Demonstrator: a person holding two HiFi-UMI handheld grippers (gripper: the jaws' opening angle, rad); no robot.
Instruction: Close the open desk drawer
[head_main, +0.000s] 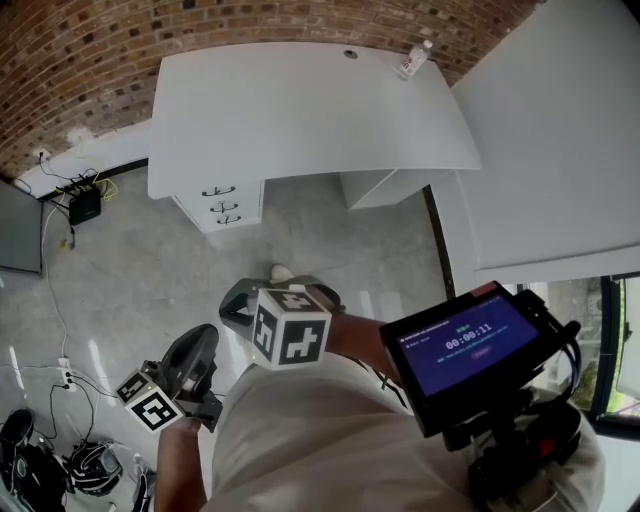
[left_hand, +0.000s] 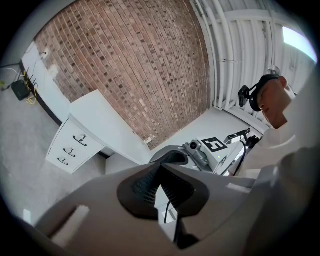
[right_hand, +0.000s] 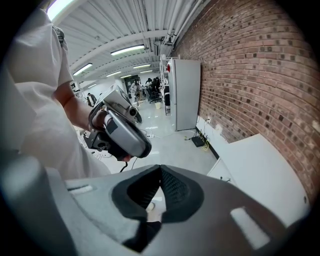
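1. Plainly, the left gripper (left_hand: 160, 166) has its jaws brought together at the tips with nothing between them. The inner pads are dark and ribbed, and the shell around them is smooth matte grey.
2. The right gripper (right_hand: 160, 168) is in the same state: tips touching, empty, with dark ribbed pads set in a grey shell.
3. Both grippers are held low in front of the person's white shirt (head_main: 330, 430), well apart from the desk (head_main: 300, 110). The right one carries a white cube (head_main: 290, 327) printed with black square markers.
4. The desk is a smooth white slab with rounded corners. It stands against a rough red-brown brick wall (head_main: 150, 40).
5. The drawers (head_main: 222, 205) sit under the desk's left end in the head view. They form a white boxy stack of three flat fronts, each with a thin, dark, bow-shaped handle (head_main: 218, 190). The fronts look level with one another (whether any stands proud cannot be told from these views).
6. A small clear bottle (head_main: 413, 60) with a pale cap stands near the desk's far right corner.
7. The floor (head_main: 150, 290) is glossy pale grey with soft reflections. A black box (head_main: 85, 205) with cables rests on it by the wall, left of the desk.
8. A dark rectangular screen (head_main: 465, 345) with a blue-violet display and rounded edges sits at the person's right, near the shirt.
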